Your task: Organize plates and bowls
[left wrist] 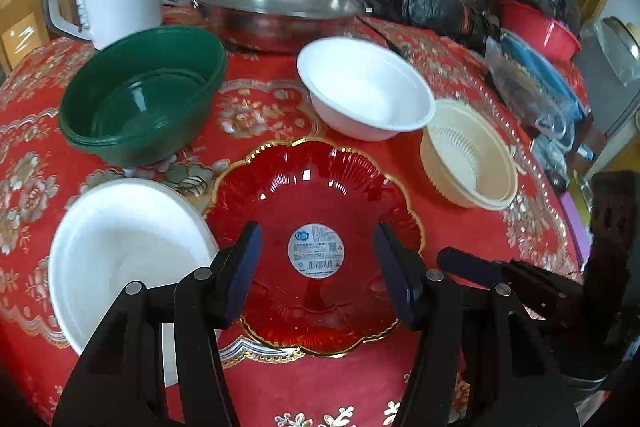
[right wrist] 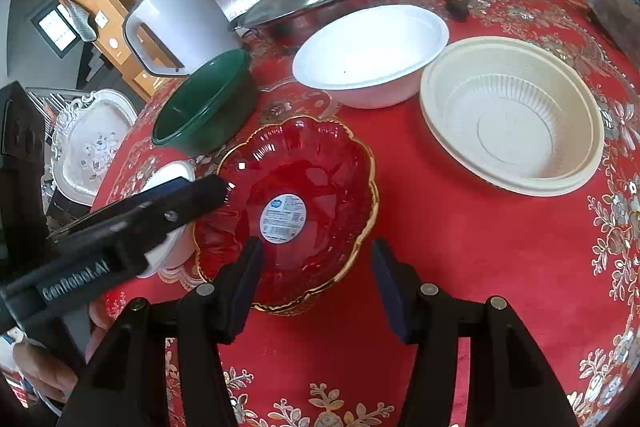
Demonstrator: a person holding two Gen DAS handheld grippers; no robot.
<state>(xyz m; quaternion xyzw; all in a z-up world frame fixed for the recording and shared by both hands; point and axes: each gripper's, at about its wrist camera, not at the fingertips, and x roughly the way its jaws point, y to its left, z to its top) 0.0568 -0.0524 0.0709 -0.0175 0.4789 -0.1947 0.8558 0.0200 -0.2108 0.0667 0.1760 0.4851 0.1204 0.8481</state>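
**Red scalloped plate waits between two open grippers**

Red scalloped plate (left wrist: 316, 247) with gilt rim sits mid-table on the red floral tablecloth (left wrist: 460, 239), empty-looking, label showing. Left gripper (left wrist: 318, 267) hovers over it, jaws apart, holding nothing; right gripper (right wrist: 316, 281) hangs at its 5 o'clock edge, jaws likewise apart. Green bowls (left wrist: 140, 99) lie at 10 o'clock, white bowl (left wrist: 366, 87) at 1, cream bowl (left wrist: 472, 155) at 3, another white bowl (left wrist: 124, 247) at 9. Probably an approach step: next, close on a rim.

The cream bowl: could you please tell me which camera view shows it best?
The right wrist view: the cream bowl fills the upper right, seen from above, its ribbed inside and rim plain. The left wrist view shows it smaller, at the right, tilted by the lens.
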